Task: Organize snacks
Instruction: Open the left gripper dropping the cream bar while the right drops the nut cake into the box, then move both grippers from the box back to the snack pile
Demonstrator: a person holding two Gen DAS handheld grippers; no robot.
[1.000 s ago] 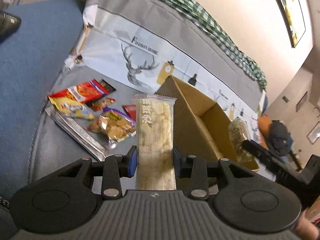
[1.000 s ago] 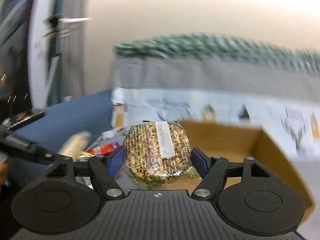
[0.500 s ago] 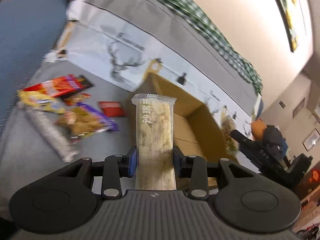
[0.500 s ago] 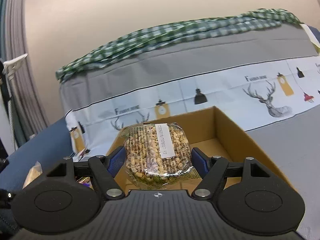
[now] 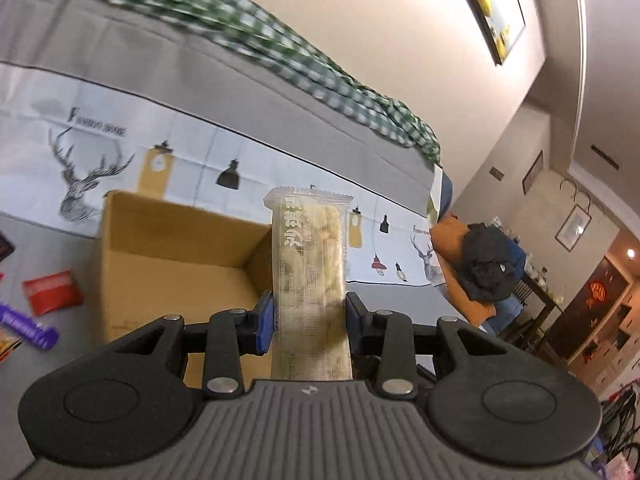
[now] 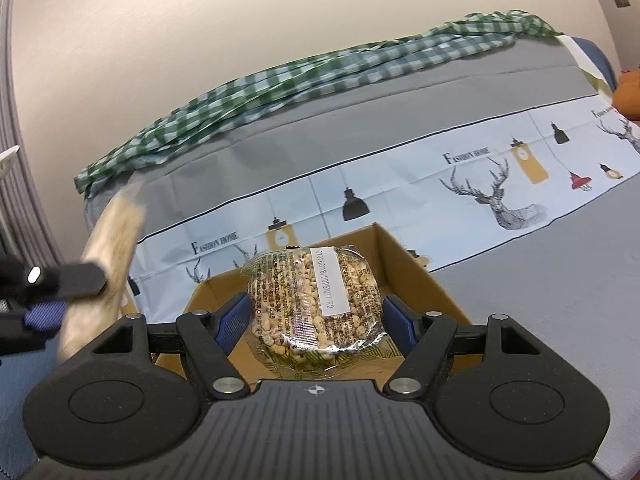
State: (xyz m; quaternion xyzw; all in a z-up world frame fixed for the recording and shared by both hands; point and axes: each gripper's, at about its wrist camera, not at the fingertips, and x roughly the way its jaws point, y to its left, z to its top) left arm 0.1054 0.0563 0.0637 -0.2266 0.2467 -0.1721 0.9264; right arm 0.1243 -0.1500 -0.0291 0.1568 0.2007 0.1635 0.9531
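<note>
My left gripper (image 5: 309,322) is shut on a long clear-wrapped pale snack bar (image 5: 309,264) that stands upright between its blue pads, above the near right corner of an open cardboard box (image 5: 168,248). My right gripper (image 6: 316,318) is shut on a round clear pack of puffed grain snack (image 6: 310,300) with a white label, held over the same cardboard box (image 6: 416,276). In the right wrist view the left gripper (image 6: 52,280) and its blurred snack bar (image 6: 108,264) enter from the left edge.
Loose snack packets lie on the grey cover left of the box: a red one (image 5: 52,292) and a purple one (image 5: 28,322). A sofa back with a deer-print cloth (image 5: 96,160) and a green checked cloth (image 6: 320,68) rises behind. A dark bag (image 5: 490,264) sits at right.
The left gripper has swung right and up with the snack bar, leaving the snack pile behind and arriving over the box. The right gripper has rolled and moved over the box with its pack.
</note>
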